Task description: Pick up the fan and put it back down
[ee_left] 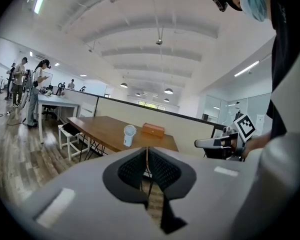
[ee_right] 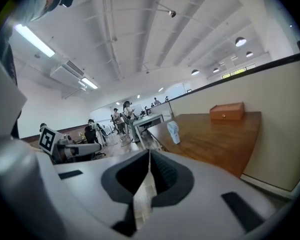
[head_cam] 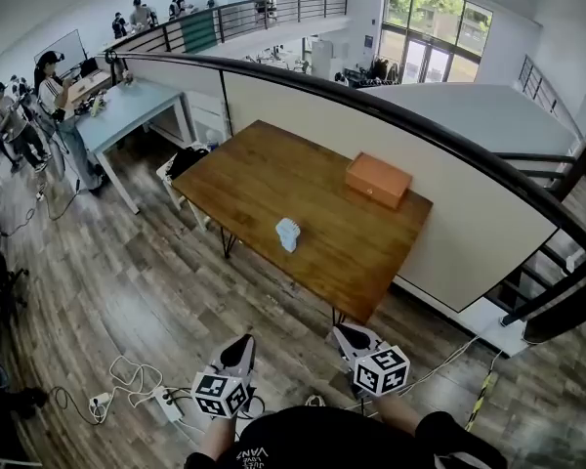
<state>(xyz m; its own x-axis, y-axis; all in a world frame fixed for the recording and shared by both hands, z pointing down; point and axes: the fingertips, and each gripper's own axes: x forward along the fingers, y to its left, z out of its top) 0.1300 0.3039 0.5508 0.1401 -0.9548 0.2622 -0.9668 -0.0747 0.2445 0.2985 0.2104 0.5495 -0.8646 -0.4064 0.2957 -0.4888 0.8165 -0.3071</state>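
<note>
The little white fan (head_cam: 288,234) stood upright on the brown wooden surface (head_cam: 244,179). It was near the middle, a bit closer to my side. Nothing touched it. An orange box (head_cam: 378,180) lay on the same surface, farther back and to the right, well apart from the fan. Behind the box ran a low cream wall (head_cam: 449,213) with a black rail (head_cam: 371,106) on top.

I held both grippers in the air over the floor (head_cam: 127,281), on my side of the surface and well short of the fan. The left gripper (head_cam: 240,348) was clenched with nothing in it. In the left gripper view its dark pads (ee_left: 132,169) pressed together, and the fan showed far ahead, just above them. The right gripper (head_cam: 349,337) was clenched the same way, and it was empty too. In the right gripper view the fan stood far off, up and to the right of the closed jaws. The two grippers sat side by side, a little apart from each other.

On the floor to the left of the left gripper lay a white power strip (head_cam: 168,402) with loose cables (head_cam: 127,371). Far off to the left stood a pale table (head_cam: 142,106), and some people (head_cam: 57,96) stood beside it.
</note>
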